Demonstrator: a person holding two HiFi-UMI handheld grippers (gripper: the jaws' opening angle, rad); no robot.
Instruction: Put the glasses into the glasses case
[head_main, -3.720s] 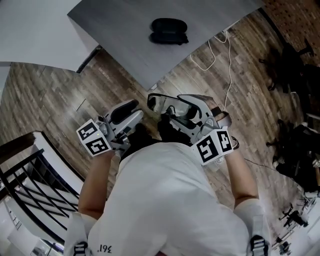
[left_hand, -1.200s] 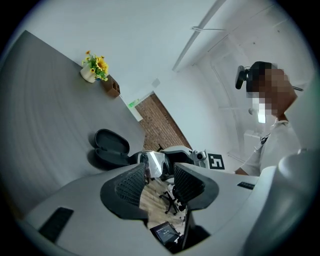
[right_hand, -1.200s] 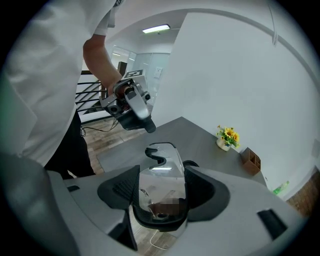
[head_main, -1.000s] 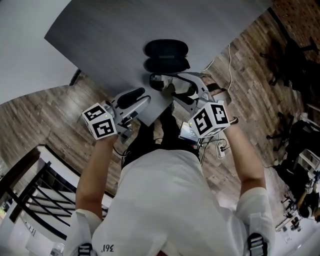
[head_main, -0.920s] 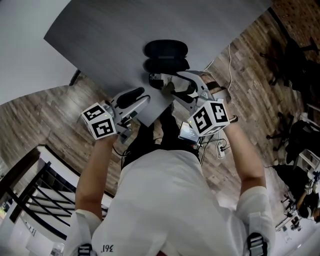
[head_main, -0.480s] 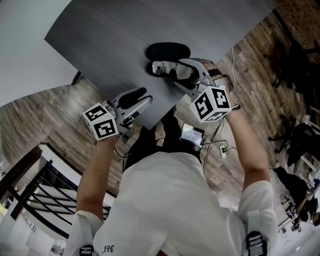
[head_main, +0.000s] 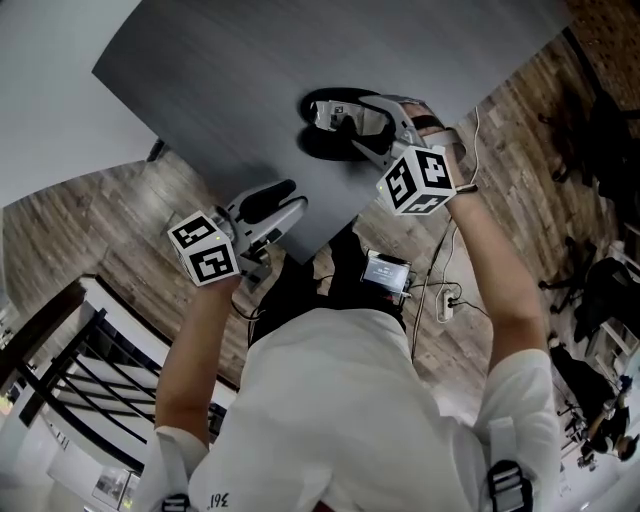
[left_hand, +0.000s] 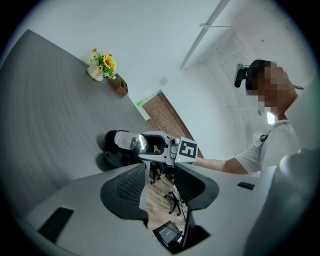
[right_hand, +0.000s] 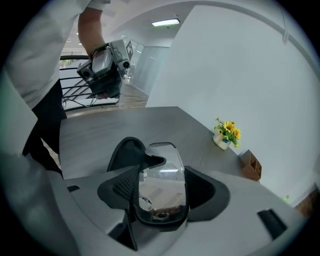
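Two gripper views (not head view) show flowers (right_hand: 227, 130) beyond glasses (right_hand: 160, 187).

Counting what is showing here
Two grippers are working, left gripper (left_hand: 160, 172) and right gripper (right_hand: 161, 176), each carrying one cube (head_main: 205, 262), two in all; one table (head_main: 220, 80) is bearing one case (right_hand: 125, 150), one flowerpot (right_hand: 223, 137) and one box (right_hand: 250, 166); one pair of glasses (right_hand: 162, 157) is showing.
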